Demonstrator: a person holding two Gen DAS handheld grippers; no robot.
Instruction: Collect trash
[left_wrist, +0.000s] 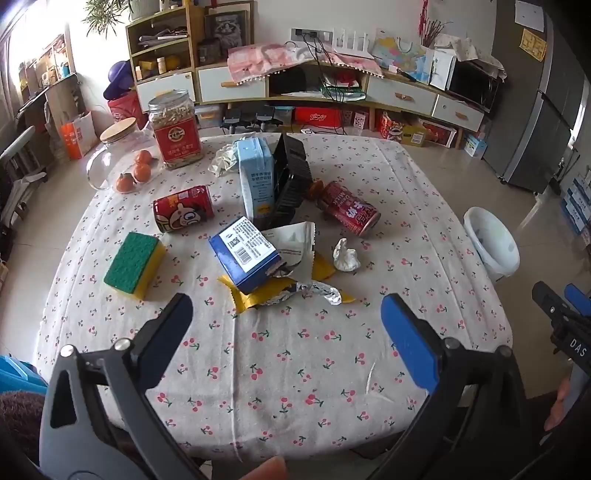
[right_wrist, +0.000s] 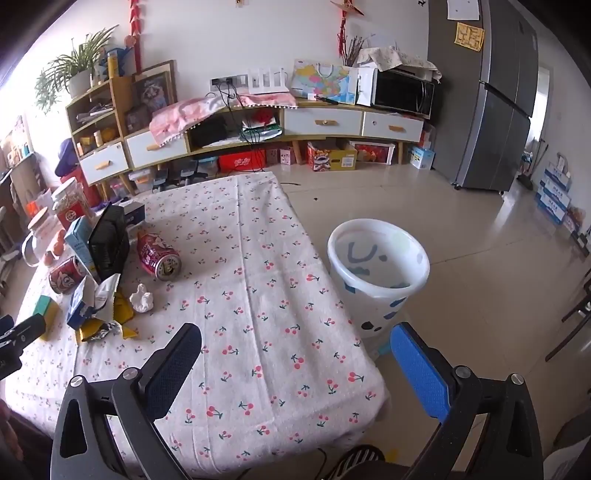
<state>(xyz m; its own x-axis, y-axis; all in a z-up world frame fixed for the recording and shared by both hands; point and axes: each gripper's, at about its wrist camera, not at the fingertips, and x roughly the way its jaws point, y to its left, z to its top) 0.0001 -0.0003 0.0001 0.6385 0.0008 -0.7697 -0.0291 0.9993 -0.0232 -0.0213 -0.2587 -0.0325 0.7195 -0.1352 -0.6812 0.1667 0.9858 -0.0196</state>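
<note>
Since both the left gripper (left_wrist: 286, 314) and right gripper (right_wrist: 295, 347) hover wide open and empty, nothing's collected yet: cans, wrappers, crumpled tissue (left_wrist: 346, 255) all sit at 12 o'clock, bin (right_wrist: 376, 273) looks empty.

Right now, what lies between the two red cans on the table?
In the left wrist view, an upright blue carton and a black tray on edge separate the left can from the right can.

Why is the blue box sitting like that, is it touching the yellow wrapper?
Touching. The left wrist view shows the blue box tilted, its lower end resting on the yellow wrapper, with no tablecloth visible between them.
</note>
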